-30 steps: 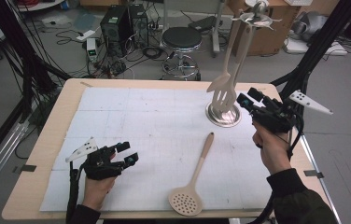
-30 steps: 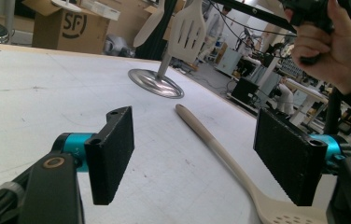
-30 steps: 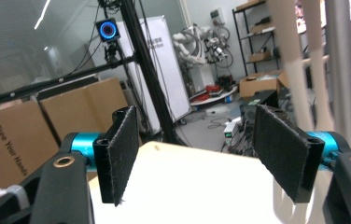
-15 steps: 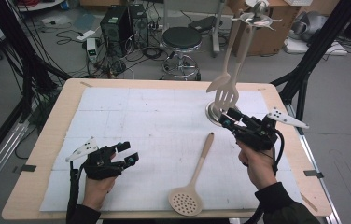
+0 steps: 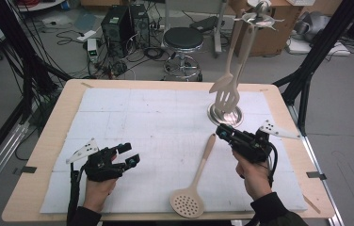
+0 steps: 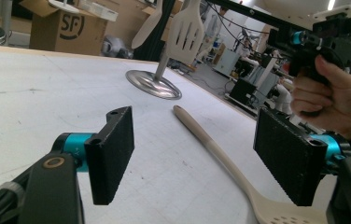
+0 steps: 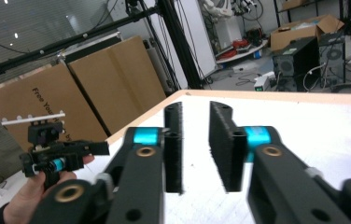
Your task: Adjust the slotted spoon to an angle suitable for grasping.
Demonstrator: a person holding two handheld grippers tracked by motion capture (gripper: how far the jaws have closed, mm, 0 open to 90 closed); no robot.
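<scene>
High view: the slotted spoon (image 5: 197, 181) lies at lower centre on the white mat (image 5: 142, 113), well inside its edges. The right gripper (image 5: 222, 133), at centre right just beside the handle tip, has just been closing on nothing. Left gripper view: the left gripper (image 6: 201, 154) gapes, released, bare mat between.

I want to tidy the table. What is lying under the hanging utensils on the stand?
Under the hanging slotted turner sits only the stand's round metal base on the white mat. The turner's head covers part of the base.

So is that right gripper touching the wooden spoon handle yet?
Apart. In the right gripper view the right gripper has narrow jaws, just closing, with nothing between; the high view shows the skimmer spoon lying beside it.
</scene>
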